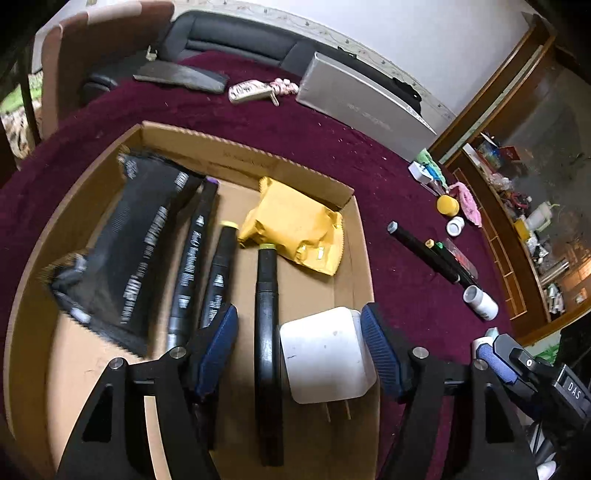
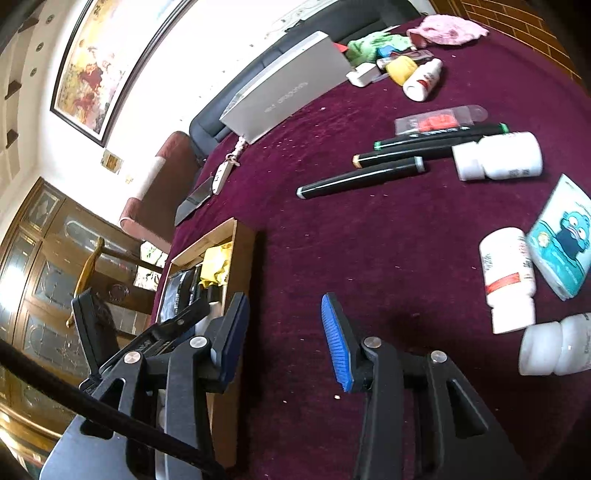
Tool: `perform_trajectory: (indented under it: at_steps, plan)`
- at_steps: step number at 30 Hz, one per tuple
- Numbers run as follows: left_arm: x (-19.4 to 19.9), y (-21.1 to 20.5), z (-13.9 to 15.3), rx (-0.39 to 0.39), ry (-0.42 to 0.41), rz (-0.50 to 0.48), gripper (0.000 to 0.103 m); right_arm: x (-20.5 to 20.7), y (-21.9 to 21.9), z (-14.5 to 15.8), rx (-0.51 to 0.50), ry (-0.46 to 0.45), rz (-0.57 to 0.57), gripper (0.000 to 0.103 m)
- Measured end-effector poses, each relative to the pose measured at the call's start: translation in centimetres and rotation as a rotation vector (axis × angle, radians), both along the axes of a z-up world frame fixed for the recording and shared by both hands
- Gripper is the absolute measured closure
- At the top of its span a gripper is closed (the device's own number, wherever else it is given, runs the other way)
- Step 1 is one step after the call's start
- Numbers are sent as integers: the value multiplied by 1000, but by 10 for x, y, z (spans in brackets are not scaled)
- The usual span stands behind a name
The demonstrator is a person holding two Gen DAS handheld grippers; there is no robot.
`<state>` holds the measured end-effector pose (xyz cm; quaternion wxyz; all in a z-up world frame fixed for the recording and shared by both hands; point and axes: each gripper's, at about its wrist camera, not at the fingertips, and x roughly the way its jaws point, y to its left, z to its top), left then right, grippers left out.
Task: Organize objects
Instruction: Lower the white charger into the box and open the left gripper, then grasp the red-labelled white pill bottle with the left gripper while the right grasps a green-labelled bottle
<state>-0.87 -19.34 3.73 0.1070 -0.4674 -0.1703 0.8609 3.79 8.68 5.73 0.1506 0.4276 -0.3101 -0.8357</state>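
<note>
A shallow cardboard box on the maroon cloth holds a black pouch, three black markers, a yellow padded envelope and a white plug adapter. My left gripper hangs open over the box, its blue pads either side of one marker and the adapter, gripping neither. My right gripper is open and empty above bare cloth, just right of the box. Three more black markers and several white bottles lie loose on the cloth.
A silver laptop lies at the back. A teal card packet, a red blister pack, a yellow cap, cloths, a key fob and a dark fan are scattered. A wooden cabinet stands beyond the edge.
</note>
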Motion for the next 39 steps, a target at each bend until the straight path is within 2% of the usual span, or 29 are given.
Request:
perform_trajectory:
  at_steps: [6,9,10,12,17,22,26,32,35,39]
  plan:
    - [20,7,29,38,82,-47,40,10,19,5,-9,24,-23,63]
    - [27,16,47,68,115,-87,40,23,42,18,40,72,-64,62]
    - [31,21,52,80,124,-110,40,29,52,22,66,84,-84,60]
    - [37,35,61,104,134,-167,40,41,73,29,121,102,-128,48]
    - [45,73,60,164,96,-274,40,64,125,26,224,74,-230,48]
    - [53,109,48,153,41,-346,40,75,152,3,191,0,-270,48]
    - [55,127,47,133,24,-364,40,78,152,-7,189,-11,-246,48]
    - [52,140,39,125,2,-355,40,65,140,-23,132,-26,-114,44]
    - [47,153,37,90,11,-356,40,68,128,-26,87,-11,-8,44]
    - [38,190,32,34,22,-395,40,78,128,-23,115,18,3,44]
